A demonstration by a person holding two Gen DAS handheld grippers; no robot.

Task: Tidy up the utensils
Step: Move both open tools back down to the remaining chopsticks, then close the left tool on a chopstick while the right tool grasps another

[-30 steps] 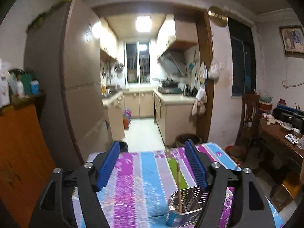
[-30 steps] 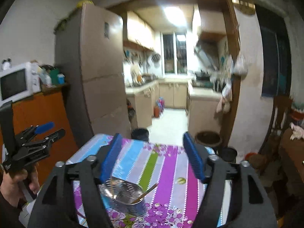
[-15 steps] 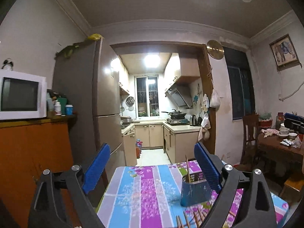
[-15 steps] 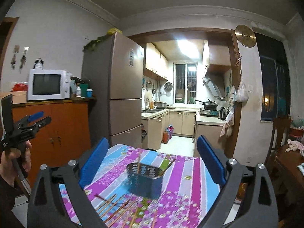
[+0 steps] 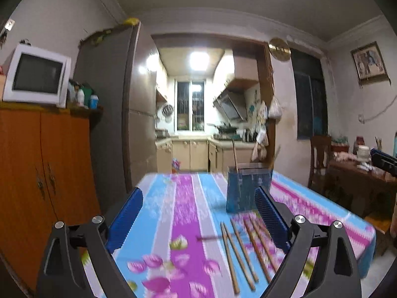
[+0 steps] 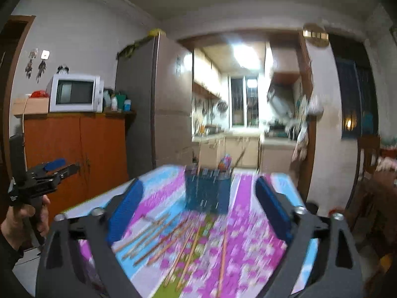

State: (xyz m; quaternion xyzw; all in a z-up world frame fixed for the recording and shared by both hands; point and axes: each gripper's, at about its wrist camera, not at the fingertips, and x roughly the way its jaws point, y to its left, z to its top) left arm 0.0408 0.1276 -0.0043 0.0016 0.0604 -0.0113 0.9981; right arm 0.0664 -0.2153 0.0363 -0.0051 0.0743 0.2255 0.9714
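A blue mesh utensil holder (image 5: 248, 188) stands upright on the striped floral tablecloth (image 5: 183, 213), with two chopsticks sticking out of it; it also shows in the right wrist view (image 6: 207, 191). Several wooden chopsticks (image 5: 245, 245) lie loose on the cloth in front of it, also in the right wrist view (image 6: 173, 238). My left gripper (image 5: 198, 221) is open and empty, above the near table edge. My right gripper (image 6: 198, 216) is open and empty, above the loose chopsticks. The left gripper also shows at the left of the right wrist view (image 6: 49, 171).
An orange cabinet (image 5: 37, 173) with a white microwave (image 5: 37, 77) stands left of the table. A grey fridge (image 5: 116, 114) is behind it. A wooden side table (image 5: 359, 176) with clutter and a chair (image 5: 320, 154) stand at the right. The kitchen doorway lies beyond the table.
Both grippers have pulled back and dropped lower, so the view tilted from the holder's top to level. The loose chopsticks have come into view. Both grippers stay open.
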